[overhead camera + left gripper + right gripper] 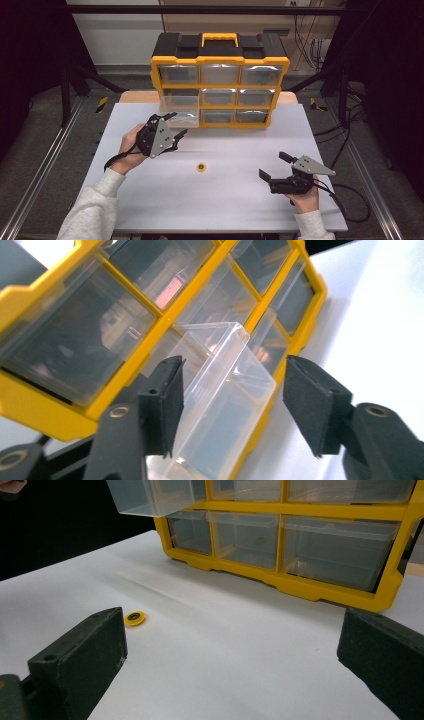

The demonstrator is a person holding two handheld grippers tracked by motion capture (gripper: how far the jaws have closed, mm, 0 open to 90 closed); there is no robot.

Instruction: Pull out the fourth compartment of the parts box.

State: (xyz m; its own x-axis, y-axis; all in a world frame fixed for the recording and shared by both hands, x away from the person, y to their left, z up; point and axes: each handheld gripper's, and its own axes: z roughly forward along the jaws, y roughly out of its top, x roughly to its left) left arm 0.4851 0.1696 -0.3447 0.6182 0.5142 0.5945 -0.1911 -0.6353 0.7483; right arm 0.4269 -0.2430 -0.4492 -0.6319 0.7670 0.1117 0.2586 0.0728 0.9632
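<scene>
**Both grippers wide, one drawer pulled out**

My left gripper (171, 126) sits at about 10 o'clock on the table (150, 200), jaws spread wide and holding nothing. In the left gripper view the jaws stand to either side of a clear drawer (220, 395) that juts out of the cabinet; the left pad (167, 405) is just beside the drawer's wall, but I cannot tell if it touches. The right pad is well apart from it.

My right gripper (274, 166) rests at about 4 o'clock, jaws also wide and empty, pointing toward the middle of the table.

Between the two, near the table's centre, lies a small yellow ring (201, 167) with a dark middle. From the right gripper view it lies flat at about 10 o'clock, just past my left jaw.

The yellow cabinet (220, 60) stands at 12 o'clock, upright, three rows of three clear drawers, black top with a yellow handle. The pulled drawer is in its left column, middle row.
</scene>
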